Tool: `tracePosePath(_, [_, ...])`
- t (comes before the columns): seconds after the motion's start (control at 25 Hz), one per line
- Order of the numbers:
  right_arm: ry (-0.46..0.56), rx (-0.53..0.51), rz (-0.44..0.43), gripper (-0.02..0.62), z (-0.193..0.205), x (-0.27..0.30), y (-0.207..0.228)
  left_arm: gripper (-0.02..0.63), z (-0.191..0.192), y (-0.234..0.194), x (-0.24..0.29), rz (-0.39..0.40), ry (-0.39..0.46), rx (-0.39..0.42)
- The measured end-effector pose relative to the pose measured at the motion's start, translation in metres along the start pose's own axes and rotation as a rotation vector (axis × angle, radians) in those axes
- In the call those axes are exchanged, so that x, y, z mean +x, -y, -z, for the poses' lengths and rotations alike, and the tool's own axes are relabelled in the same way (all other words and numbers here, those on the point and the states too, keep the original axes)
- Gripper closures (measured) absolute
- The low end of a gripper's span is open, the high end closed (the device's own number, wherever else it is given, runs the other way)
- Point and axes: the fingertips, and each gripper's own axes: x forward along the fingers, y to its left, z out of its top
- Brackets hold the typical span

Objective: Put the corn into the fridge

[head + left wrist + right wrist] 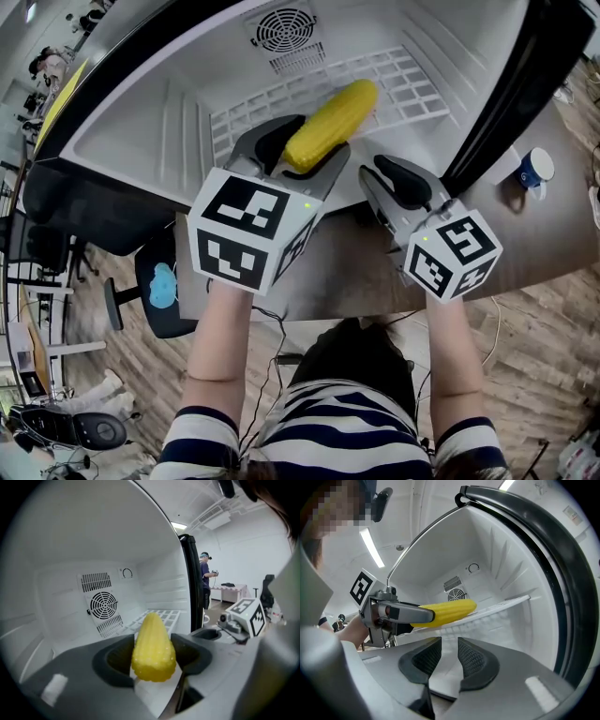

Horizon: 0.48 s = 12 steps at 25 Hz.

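The left gripper (302, 152) has its jaws clamped on the corn (334, 120), which points toward 1 o'clock over the wire shelf (405, 89) inside the fridge (141, 141). It seems not yet set down. At its 3 o'clock, the right gripper (398, 184) holds its jaws apart on nothing. Lowering and release remain.

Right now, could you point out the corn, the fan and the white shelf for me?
corn (333, 122), head view, middle of the cob.
fan (284, 28), head view, centre of its round grille.
white shelf (412, 89), head view, bare grid right of the corn.
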Motion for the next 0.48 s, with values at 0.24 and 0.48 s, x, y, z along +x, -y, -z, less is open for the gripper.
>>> tracePosePath(0.24, [-0.003, 0.004, -0.001, 0.486, 0.003, 0.0, 0.0, 0.606, 0.001, -0.006, 0.001, -0.033, -0.053, 0.083])
tracePosePath(0.48, [-0.005, 0.009, -0.003, 0.486, 0.008, 0.0, 0.0, 0.606, 0.001, -0.016, 0.001, -0.1, -0.064, 0.15])
